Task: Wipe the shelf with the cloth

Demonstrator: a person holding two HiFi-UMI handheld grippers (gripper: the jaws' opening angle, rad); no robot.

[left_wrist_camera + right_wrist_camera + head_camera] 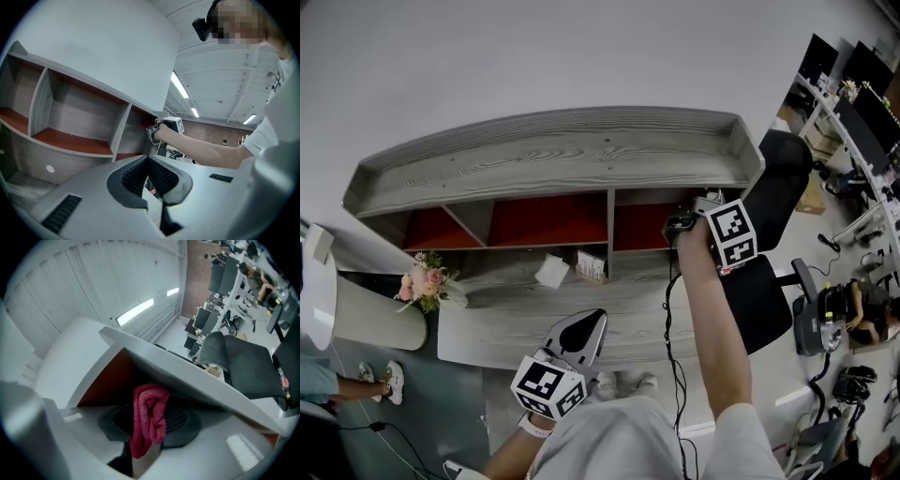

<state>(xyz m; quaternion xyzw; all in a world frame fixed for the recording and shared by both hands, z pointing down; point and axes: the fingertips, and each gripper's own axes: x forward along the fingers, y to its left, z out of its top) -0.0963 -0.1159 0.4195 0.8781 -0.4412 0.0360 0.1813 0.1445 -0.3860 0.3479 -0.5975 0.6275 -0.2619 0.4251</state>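
The grey wooden shelf has red-backed compartments under a long top board. My right gripper reaches into the rightmost compartment, its marker cube just outside. In the right gripper view it is shut on a red cloth that bunches up between the pads, right under a shelf board's edge. My left gripper hovers low over the lower board, shut with nothing in it. In the left gripper view its pads meet, and the right gripper shows by the compartments.
A white folded item and a small box lie on the lower board. A flower bunch stands at its left end beside a round white table. A black office chair is right of the shelf. A person's shoes show at left.
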